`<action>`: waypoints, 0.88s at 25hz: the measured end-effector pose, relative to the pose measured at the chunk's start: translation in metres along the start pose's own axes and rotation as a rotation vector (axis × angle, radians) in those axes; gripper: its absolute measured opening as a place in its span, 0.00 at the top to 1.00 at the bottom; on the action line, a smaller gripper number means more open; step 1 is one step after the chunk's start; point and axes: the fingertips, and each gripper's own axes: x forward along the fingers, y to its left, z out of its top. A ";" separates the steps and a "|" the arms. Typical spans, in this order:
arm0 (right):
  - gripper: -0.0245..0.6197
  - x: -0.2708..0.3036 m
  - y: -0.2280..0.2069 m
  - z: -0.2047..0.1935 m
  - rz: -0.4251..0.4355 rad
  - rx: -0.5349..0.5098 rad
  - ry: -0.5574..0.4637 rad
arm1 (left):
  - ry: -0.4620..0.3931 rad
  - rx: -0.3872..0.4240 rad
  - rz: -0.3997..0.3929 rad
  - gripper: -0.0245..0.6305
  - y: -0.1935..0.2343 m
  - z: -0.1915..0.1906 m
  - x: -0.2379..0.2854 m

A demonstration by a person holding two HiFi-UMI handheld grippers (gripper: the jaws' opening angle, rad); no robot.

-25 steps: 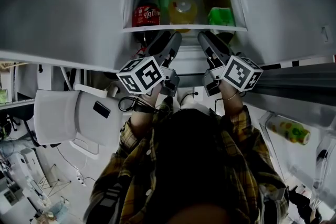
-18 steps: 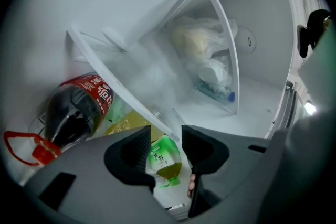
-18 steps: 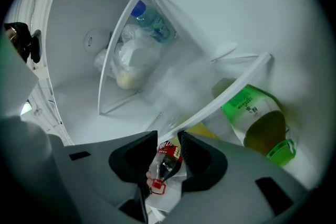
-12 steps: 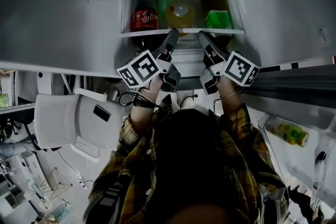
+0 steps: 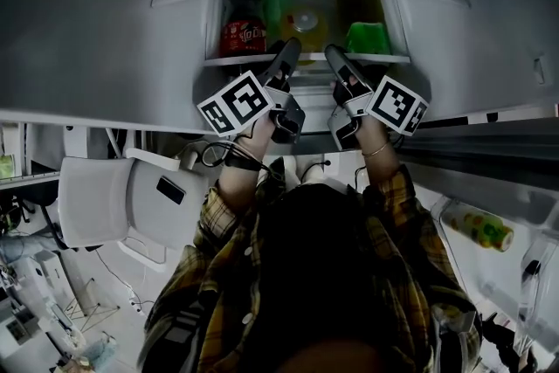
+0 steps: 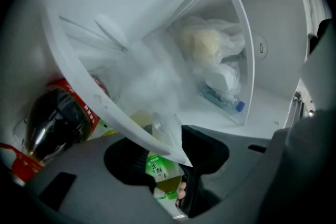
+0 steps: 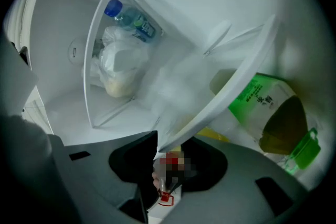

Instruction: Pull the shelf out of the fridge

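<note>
The fridge shelf is a clear pane with a white front rail, seen in the head view at the top centre. My left gripper and right gripper both reach up to that rail, side by side. In the left gripper view the rail runs down into the narrow gap of the left gripper, whose jaws hold it. In the right gripper view the rail ends between the jaws of the right gripper, also clamped.
On the shelf stand a red cola bottle, a yellow bottle and a green tea bottle. A clear bin higher up holds a bag and a water bottle. The open door's rack is at the right, a white chair at the left.
Both grippers have risen from below the shelf to its front rail, and the rail now sits between their jaws.
</note>
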 end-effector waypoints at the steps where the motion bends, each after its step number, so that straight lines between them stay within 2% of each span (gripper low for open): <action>1: 0.76 0.002 0.000 0.002 0.001 0.009 -0.006 | -0.002 -0.003 0.000 0.70 0.000 0.002 0.002; 7: 0.76 0.015 -0.005 0.015 -0.014 0.054 -0.059 | -0.024 -0.032 0.020 0.70 0.006 0.010 0.011; 17: 0.77 0.028 -0.012 0.020 -0.056 0.092 -0.096 | -0.075 -0.085 0.113 0.70 0.020 0.014 0.019; 22: 0.84 0.027 -0.013 0.021 -0.029 0.161 -0.120 | -0.097 -0.101 0.108 0.77 0.022 0.016 0.017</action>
